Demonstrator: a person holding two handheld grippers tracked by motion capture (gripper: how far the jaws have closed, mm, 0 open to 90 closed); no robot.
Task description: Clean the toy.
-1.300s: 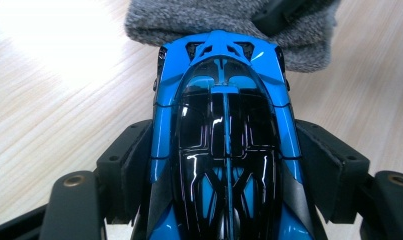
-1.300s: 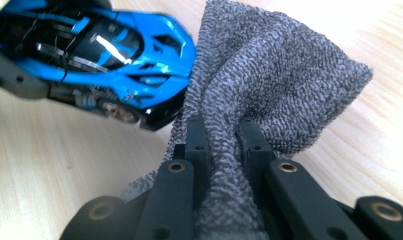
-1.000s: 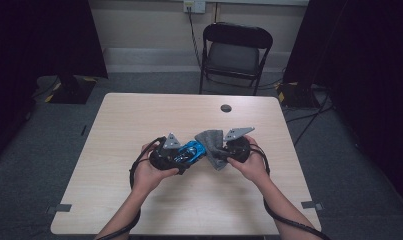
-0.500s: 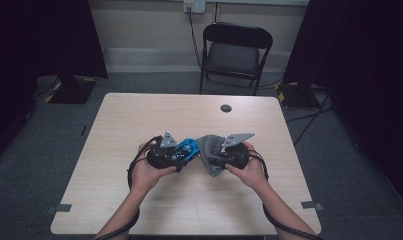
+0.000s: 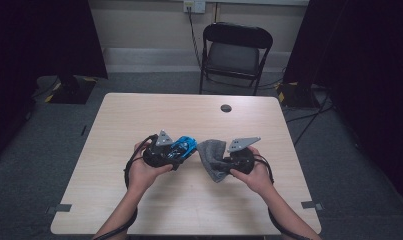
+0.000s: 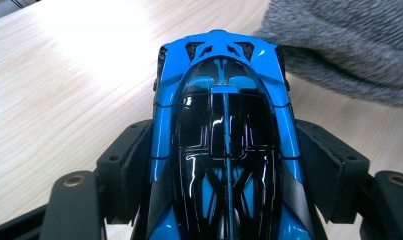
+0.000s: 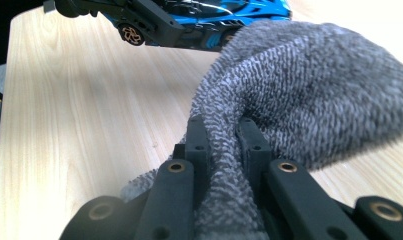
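We see a wooden table (image 5: pixel 189 200) with a folding chair (image 5: pixel 236 50) behind it. Above the table's middle, our right gripper (image 7: pixel 224 132) is clamped on a grey cloth (image 5: pixel 210 156), whose free end bulges just beside a blue toy car (image 6: pixel 224 130), which our left gripper (image 6: pixel 224 165) grasps by its sides.
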